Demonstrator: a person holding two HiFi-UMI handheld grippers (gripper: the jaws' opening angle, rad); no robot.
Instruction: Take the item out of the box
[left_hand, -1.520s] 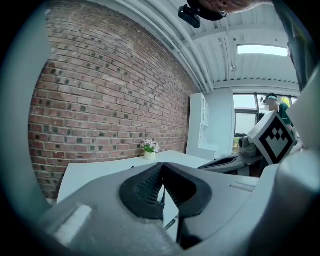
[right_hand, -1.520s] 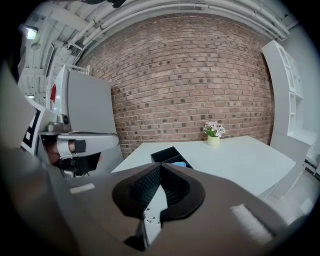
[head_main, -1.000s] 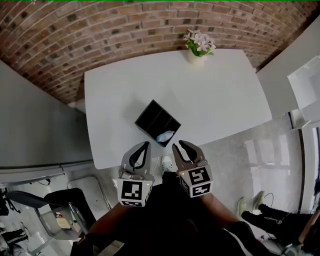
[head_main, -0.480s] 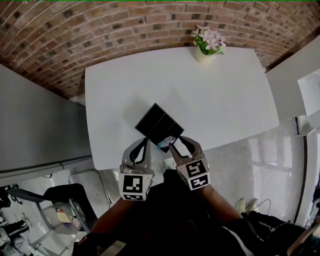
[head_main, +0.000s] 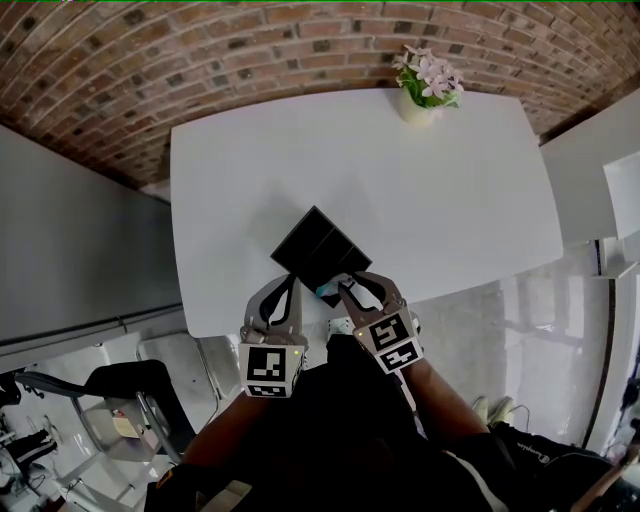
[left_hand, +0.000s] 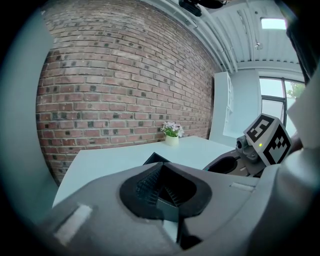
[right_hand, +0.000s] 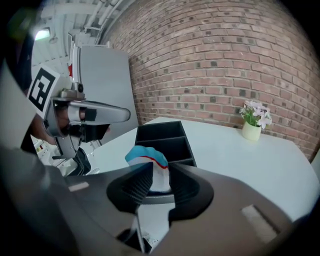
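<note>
Both right gripper (right_hand: 161, 166) jaws, just closing, clamp the blue-topped item (right_hand: 146, 156); left gripper (left_hand: 163, 168) jaws are together, empty

black box (head_main: 318, 245), blue-white item (right_hand: 149, 167) in near compartment

The desk (head_main: 400, 200) has a smooth white top with a soft, low sheen. The box (head_main: 296, 234) looks like thin-walled, matt black plastic. The item (right_hand: 150, 162) seems to be soft cloth, white with a blue end and a red stripe. The left tool (left_hand: 162, 167) has a matt grey plastic shell and black ribbed pads (left_hand: 148, 185). The brick wall (head_main: 200, 50) is rough and matt. The floor (head_main: 500, 320) is glossy. The flower pot (head_main: 415, 108) looks smooth.
</note>
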